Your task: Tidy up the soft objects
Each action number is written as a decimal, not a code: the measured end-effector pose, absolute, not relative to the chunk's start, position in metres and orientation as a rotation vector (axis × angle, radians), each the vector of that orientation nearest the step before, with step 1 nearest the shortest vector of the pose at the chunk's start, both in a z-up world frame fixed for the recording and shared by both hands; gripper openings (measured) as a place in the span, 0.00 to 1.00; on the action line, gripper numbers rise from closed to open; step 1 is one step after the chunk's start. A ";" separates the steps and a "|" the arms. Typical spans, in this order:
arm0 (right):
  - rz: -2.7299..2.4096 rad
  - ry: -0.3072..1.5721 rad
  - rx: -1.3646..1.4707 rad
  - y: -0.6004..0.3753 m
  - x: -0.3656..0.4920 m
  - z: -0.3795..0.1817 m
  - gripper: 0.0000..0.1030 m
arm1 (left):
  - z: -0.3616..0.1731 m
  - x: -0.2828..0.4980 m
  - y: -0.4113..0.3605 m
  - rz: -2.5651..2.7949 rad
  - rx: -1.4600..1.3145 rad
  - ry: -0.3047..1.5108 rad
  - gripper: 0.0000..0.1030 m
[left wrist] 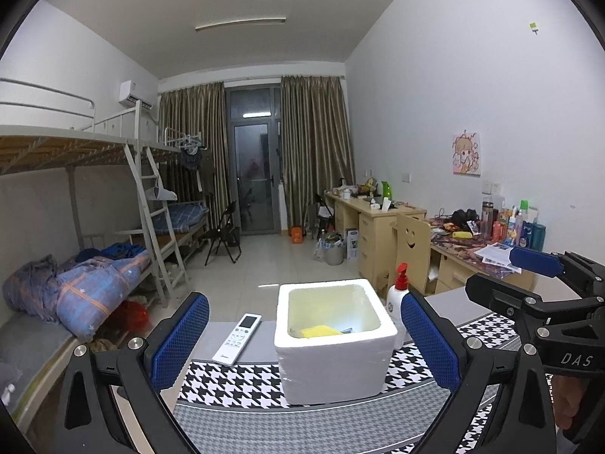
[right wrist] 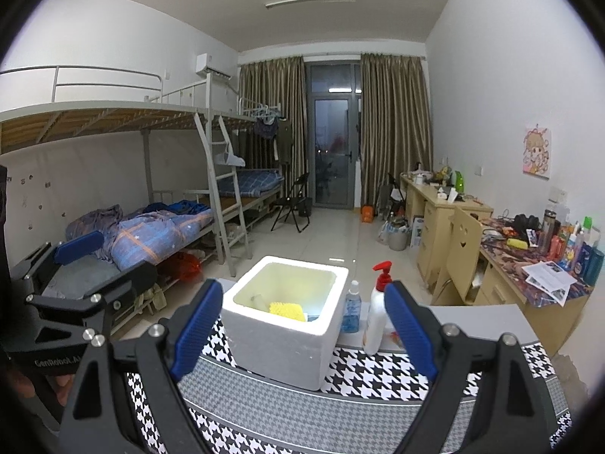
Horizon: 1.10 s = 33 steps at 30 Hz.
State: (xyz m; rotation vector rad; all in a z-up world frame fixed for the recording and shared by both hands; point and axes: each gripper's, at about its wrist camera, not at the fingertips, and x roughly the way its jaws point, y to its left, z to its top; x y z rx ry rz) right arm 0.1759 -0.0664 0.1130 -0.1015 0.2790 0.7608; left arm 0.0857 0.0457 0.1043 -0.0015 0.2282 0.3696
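The yellow sponge [right wrist: 287, 311] lies low inside the foam box [right wrist: 280, 344] on the counter [right wrist: 287, 408], at twelve o'clock of both grippers, left [left wrist: 304, 344] and right [right wrist: 304, 335], fingers apart, empty, equally near.

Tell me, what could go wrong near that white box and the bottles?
1. The tall pump bottle stands close beside the foam box; a swing of the open right hand-held gripper might tip it.
2. The box looks light, so a nudge from the open left hand-held gripper could slide it toward the remote.
3. The yellow cloth sits deep inside, awkward to reach.
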 end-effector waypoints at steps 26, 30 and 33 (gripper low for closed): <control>0.708 0.204 -0.080 -0.113 0.141 0.091 0.88 | 0.074 0.054 0.013 0.295 -0.023 0.186 0.99; 0.694 0.197 -0.078 -0.117 0.139 0.081 0.88 | 0.062 0.055 0.011 0.292 -0.037 0.202 0.99; 0.698 0.215 -0.070 -0.120 0.140 0.073 0.88 | 0.057 0.056 0.010 0.299 -0.042 0.199 0.99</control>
